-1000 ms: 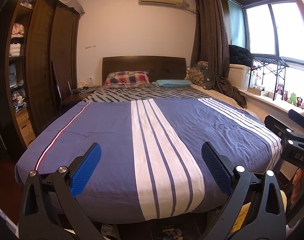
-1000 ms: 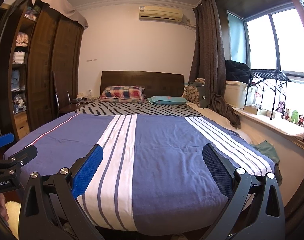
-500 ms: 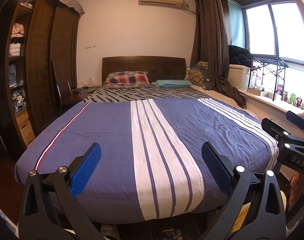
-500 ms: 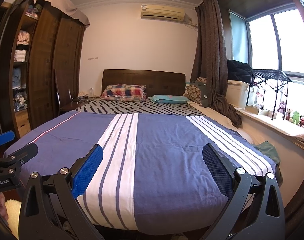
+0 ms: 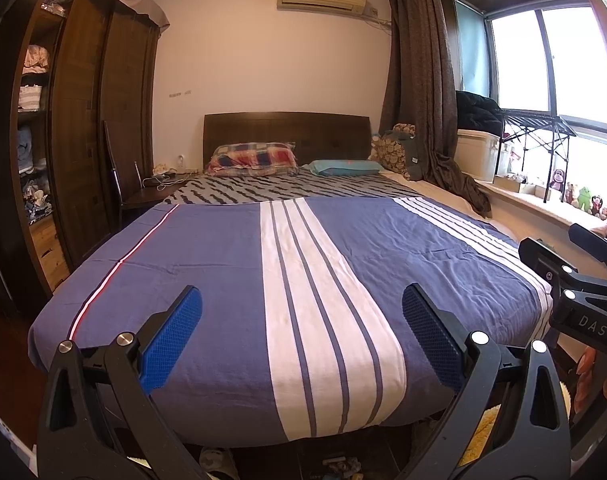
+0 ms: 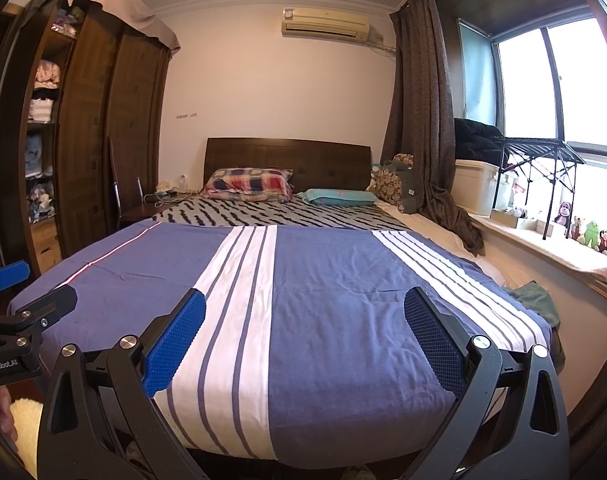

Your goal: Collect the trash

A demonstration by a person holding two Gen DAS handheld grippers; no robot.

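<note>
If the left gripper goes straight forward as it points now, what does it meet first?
Most likely the blue striped bedspread: the open left gripper points over the foot of the bed, nothing between. Depth is unclear.

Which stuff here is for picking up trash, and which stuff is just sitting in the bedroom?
For the job:
- open left gripper
- open right gripper
- small bits on the floor under the bed, perhaps trash; too unclear to say

Just there:
- blue quilt with white stripes
- red and blue checked pillow
- flat turquoise pillow
- green frog toy on the windowsill
</note>
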